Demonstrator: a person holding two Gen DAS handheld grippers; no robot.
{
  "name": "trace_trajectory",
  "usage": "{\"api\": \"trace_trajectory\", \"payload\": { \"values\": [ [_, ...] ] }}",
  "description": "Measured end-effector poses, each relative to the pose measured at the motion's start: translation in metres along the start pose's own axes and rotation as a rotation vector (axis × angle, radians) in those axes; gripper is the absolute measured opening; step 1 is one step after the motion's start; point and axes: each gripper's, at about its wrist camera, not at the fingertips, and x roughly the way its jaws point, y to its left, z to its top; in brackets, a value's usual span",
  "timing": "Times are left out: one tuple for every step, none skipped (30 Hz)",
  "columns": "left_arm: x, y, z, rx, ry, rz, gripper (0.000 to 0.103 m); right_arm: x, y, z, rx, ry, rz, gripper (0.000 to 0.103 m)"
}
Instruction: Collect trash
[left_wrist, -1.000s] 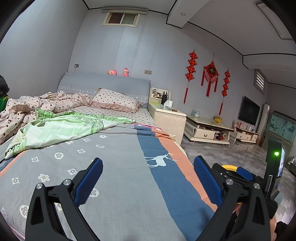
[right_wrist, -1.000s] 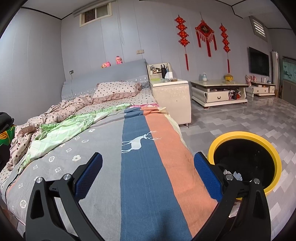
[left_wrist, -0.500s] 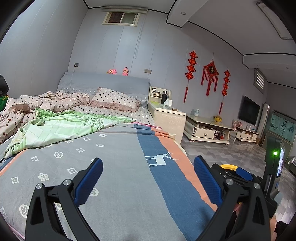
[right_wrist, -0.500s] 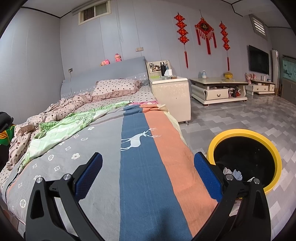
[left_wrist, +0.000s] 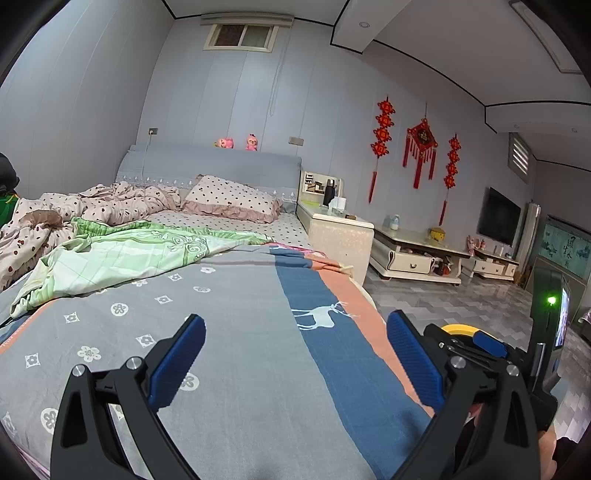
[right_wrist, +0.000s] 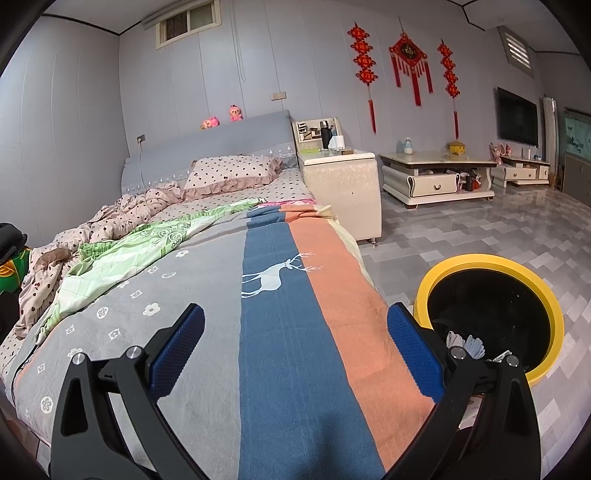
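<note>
Left gripper (left_wrist: 295, 354): fingers spread wide, nothing between them; held over the foot of the bed (left_wrist: 236, 332).
Right gripper (right_wrist: 295, 350): fingers likewise wide apart, nothing held; over the blue and orange stripes of the bedspread (right_wrist: 295, 332).
Trash bin (right_wrist: 491, 314): yellow rim, black inside, on the tiled floor (right_wrist: 461, 236) just beside the bed's right edge; partly hidden behind the right finger.
Trash (right_wrist: 467, 343): pale crumpled pieces lying inside the bin, near its closest wall.
Bed clutter: green quilt (right_wrist: 122, 258) and spotted pink duvet (right_wrist: 122, 218) bunched on the left half; spotted pillow (right_wrist: 232, 171) at the headboard.
Surroundings: cream nightstand (right_wrist: 343, 184) beside the bed, low table (right_wrist: 436, 177) beyond it, wall TV (right_wrist: 517, 116).
In left view: only a sliver of the bin's yellow rim (left_wrist: 458, 328) shows behind the right gripper's body.
</note>
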Motion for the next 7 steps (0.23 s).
{"api": "trace_trajectory", "payload": {
  "values": [
    [-0.0003,-0.0007,-0.0004,0.001,0.003,-0.004,0.095,-0.0006,-0.0002,-0.0013,0.0,0.001,0.0,0.095],
    [-0.0002,-0.0007,0.0002,0.002,0.003,-0.002,0.095,0.0005,-0.0003,0.0006,0.0,0.002,0.0,0.095],
    [-0.0002,-0.0009,0.0002,0.004,0.003,-0.004,0.095,0.0006,-0.0004,0.0008,0.001,0.002,0.001,0.095],
    [-0.0005,-0.0011,0.0004,0.004,0.005,-0.004,0.095,0.0001,-0.0006,-0.0004,0.002,0.003,0.001,0.095],
    [-0.001,-0.0013,0.0001,0.002,0.006,-0.003,0.095,0.001,-0.0002,0.0,0.002,0.004,0.001,0.095],
    [-0.0007,-0.0007,0.0009,-0.001,0.006,-0.004,0.095,0.0019,0.0,0.0005,0.003,0.005,0.0,0.095],
    [-0.0007,-0.0004,0.0009,-0.003,0.008,-0.005,0.095,0.0022,0.0,0.0,0.004,0.007,0.0,0.095]
  ]
}}
